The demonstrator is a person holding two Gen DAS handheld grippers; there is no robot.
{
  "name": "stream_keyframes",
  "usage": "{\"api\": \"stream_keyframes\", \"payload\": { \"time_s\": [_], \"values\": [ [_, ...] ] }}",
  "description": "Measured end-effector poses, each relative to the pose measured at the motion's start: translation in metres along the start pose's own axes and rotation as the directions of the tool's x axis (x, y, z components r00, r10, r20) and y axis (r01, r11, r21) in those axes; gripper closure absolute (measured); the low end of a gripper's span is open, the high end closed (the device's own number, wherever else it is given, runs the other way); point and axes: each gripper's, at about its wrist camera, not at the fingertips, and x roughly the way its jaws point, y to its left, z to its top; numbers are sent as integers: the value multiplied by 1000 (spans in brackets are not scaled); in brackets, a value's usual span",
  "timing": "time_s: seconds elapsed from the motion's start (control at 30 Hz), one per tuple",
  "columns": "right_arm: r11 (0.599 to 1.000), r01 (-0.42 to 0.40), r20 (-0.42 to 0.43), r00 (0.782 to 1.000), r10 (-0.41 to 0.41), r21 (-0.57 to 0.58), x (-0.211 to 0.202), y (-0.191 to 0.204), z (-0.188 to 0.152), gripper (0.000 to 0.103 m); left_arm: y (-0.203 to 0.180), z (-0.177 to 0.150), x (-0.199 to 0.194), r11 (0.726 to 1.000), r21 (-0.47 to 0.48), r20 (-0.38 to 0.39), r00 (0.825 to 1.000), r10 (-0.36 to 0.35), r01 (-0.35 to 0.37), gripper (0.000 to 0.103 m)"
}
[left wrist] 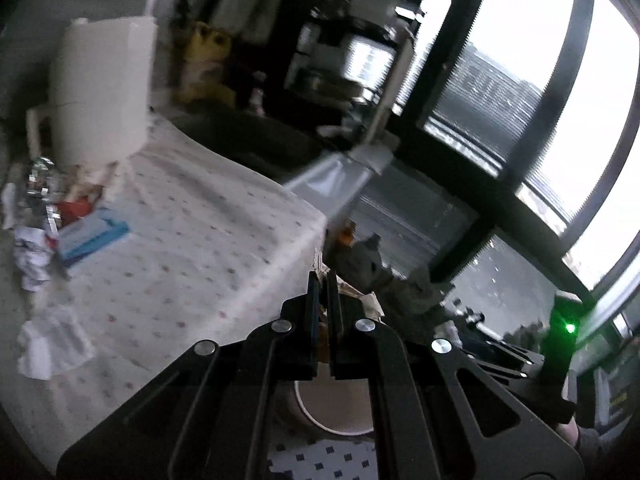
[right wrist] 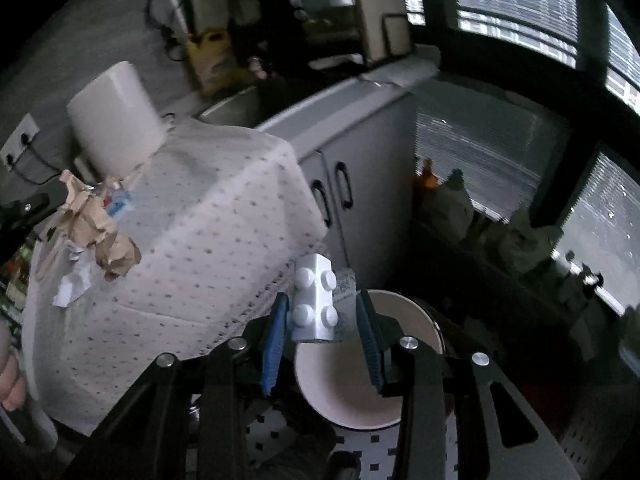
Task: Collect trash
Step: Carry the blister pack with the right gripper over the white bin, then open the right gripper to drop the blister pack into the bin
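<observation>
Trash: one white brick (right wrist: 314,300) between right tool (right wrist: 322,330) fingers, one bowl (right wrist: 344,400) below

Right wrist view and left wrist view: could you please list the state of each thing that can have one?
left gripper, shut on crumpled brown paper
right gripper, open
white toy brick, between the right jaws above the container, not clamped
white container, open-topped, nothing visible inside
cabinet doors, shut
white paper scrap, crumpled, lying on the tablecloth
</observation>
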Motion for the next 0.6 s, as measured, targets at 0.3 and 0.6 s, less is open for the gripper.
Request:
{"api": "stream_keyframes", "payload": {
  "time_s": [0.3, 0.6],
  "values": [
    [986, 114, -37, 993, -111, 123, -2, -50, -27, 34, -23, -24, 53, 996, 32, -120, 990, -74, 79, 99],
    [960, 196, -53, 980, -189, 202, -25, -91, -52, 34, -53, -45, 99, 986, 50, -215, 965, -147, 161, 99]
  ]
}}
